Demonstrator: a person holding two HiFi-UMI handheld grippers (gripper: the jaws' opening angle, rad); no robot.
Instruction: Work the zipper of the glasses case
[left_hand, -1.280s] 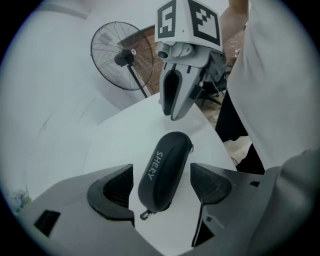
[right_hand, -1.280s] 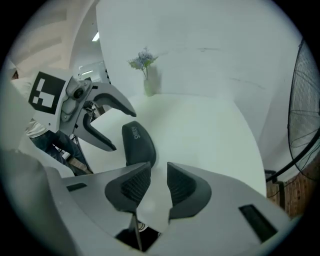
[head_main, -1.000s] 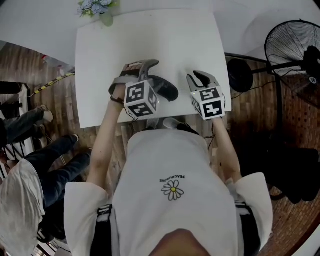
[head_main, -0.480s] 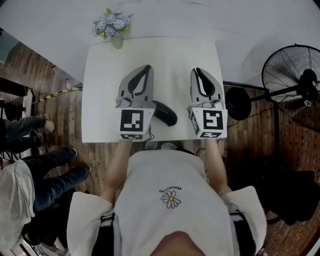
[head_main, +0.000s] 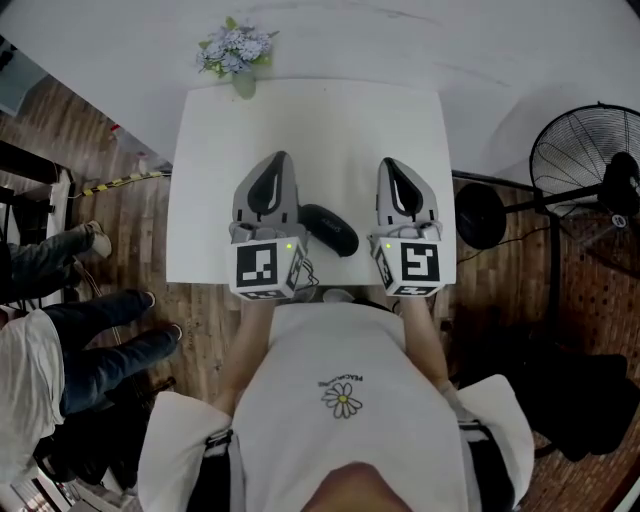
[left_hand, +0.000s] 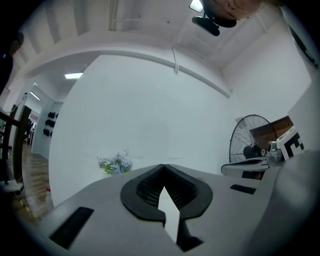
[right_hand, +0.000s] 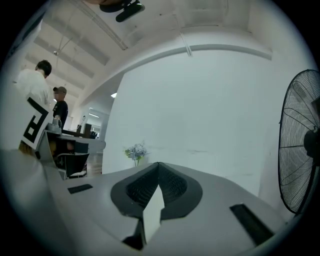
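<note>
Left gripper (left_hand: 162, 166): fingers (left_hand: 145, 189) pressed together tip to tip, nothing between them; only white wall shows through the slot below the tips. Right gripper (right_hand: 158, 164): fingers (right_hand: 172, 186) likewise meet at the tips, having just been closing, with nothing caught between them. In the head view both the left gripper (head_main: 279, 158) and the right gripper (head_main: 389, 164) point away from the person, side by side over the near half of the table (head_main: 340, 115). Glasses case (head_main: 331, 229): dark, oval, lying on the table between the two grippers, just beside the left one, held by neither. Its left end is hidden behind the left gripper; its zipper is too small to make out; the case appears in neither gripper view. Flower vase (head_main: 238, 50): at the table's far left edge, blurred in the left gripper view (left_hand: 115, 164), small in the right (right_hand: 136, 151). Standing fan (head_main: 588, 152): on the floor right of the table, cut off at the frame edge in the right gripper view (right_hand: 302, 145). Bystanders' legs (head_main: 100, 345): left edge, cropped.
</note>
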